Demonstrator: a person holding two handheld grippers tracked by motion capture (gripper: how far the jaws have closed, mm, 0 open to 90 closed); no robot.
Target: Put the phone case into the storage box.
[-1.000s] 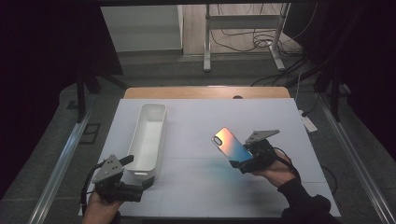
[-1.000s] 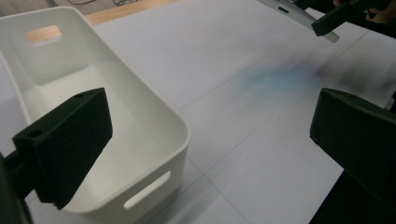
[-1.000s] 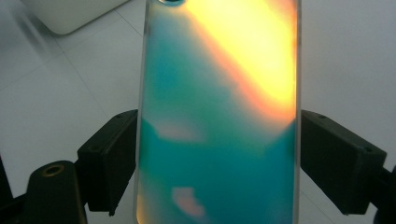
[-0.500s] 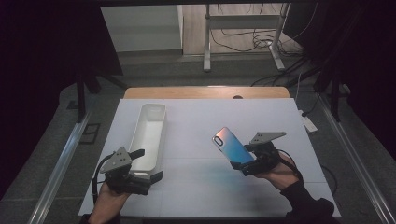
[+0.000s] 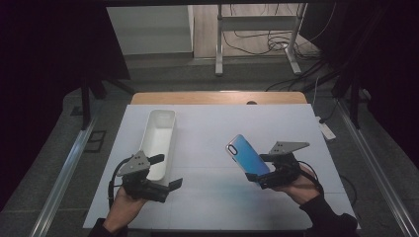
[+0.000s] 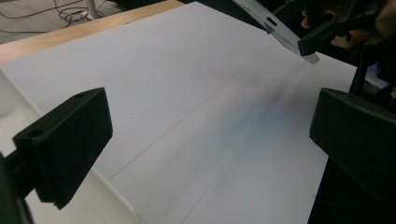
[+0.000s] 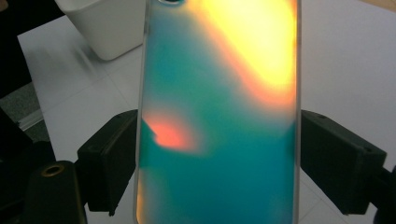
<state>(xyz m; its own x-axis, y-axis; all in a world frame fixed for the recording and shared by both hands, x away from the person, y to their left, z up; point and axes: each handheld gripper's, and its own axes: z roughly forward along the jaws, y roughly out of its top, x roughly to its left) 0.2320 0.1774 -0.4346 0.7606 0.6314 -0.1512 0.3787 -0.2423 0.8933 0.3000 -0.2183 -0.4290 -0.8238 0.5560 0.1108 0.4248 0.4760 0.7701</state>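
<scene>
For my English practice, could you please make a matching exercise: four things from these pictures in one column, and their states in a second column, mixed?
Things:
1. phone
2. white tray
3. left gripper
4. right gripper

States:
A. jaws open, nothing between them
B. lying on the white sheet, nothing inside
C. held off the table, iridescent back showing
D. jaws closed on the two long edges of a flat thing

Pairs: 1-C, 2-B, 3-A, 4-D

The left gripper [image 5: 163, 173] hovered low with its jaws spread wide and nothing between them. The right gripper [image 5: 257, 175] was raised, its jaws clamped on something, pointing up and leftward.
</scene>
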